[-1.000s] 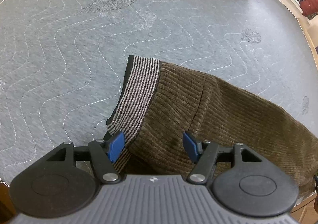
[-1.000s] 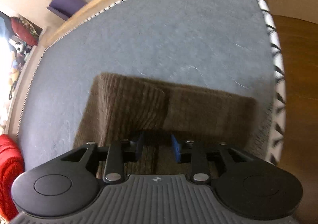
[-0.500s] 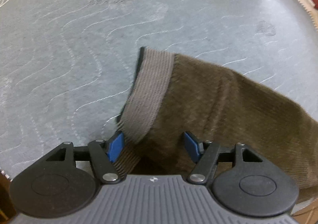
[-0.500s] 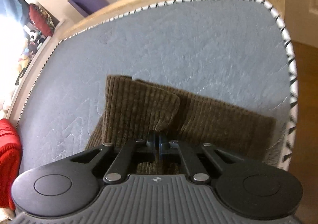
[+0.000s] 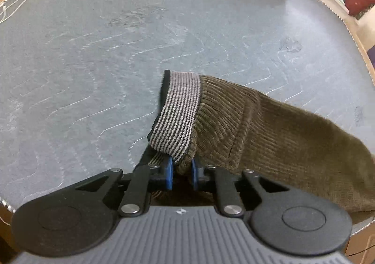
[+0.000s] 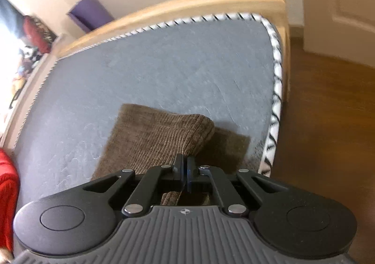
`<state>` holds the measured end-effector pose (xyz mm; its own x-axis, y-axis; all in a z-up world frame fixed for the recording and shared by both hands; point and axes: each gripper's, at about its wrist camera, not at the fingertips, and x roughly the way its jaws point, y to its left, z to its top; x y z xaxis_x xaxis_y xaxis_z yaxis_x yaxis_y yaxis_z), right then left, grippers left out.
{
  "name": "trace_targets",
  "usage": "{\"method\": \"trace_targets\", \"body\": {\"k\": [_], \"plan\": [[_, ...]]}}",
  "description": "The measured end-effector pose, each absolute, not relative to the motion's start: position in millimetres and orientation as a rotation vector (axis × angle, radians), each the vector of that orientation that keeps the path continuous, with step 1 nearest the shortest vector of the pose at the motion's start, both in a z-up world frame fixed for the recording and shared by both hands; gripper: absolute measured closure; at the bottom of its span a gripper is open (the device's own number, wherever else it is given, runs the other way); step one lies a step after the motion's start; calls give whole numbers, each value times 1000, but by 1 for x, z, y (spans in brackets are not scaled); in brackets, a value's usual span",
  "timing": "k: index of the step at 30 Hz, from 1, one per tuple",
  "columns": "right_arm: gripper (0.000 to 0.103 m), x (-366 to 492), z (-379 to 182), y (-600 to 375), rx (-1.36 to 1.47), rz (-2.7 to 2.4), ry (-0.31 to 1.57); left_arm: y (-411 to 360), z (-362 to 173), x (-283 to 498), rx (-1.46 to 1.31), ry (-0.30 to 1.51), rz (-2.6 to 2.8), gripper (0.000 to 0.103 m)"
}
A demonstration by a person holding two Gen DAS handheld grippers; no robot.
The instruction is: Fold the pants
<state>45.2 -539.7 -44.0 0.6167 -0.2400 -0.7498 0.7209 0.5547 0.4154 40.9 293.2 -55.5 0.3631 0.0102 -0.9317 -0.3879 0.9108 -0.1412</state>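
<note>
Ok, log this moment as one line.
left gripper: closing on striped waistband | right gripper: shut on brown corduroy pants hem | pants partly lifted off grey quilted mattress

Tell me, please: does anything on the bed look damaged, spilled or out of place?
Nothing stands out. The brown pants look whole, with the striped waistband turned outward, and the grey mattress shows only its stitching.

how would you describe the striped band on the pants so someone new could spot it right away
Start at the grey quilted mattress and find the brown corduroy pants lying on it. At their end nearest the left gripper sits the waistband, the only part with fine black-and-grey stripes rather than plain brown ribs.
</note>
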Motion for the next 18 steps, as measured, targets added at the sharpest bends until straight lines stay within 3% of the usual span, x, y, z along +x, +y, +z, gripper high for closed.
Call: {"method": "trace_targets", "body": {"k": [6,9,10,11,15,18], "plan": [[102,51,-66,-548,767,-734,807,286,-79,48,-215,1315,252,84],[101,61,-83,-550,743,-749,889,272,-89,54,-75,1375,262,61],[100,62,-84,-551,752,-742,893,269,-83,56,-27,1349,287,47],[98,62,-83,-552,756,-746,889,268,-73,57,11,1295,320,43],[82,52,-71,-559,760,-784,808,260,-29,54,24,1031,314,43],[73,42,-61,-568,732,-827,734,240,-31,58,-30,1035,103,43]]}}
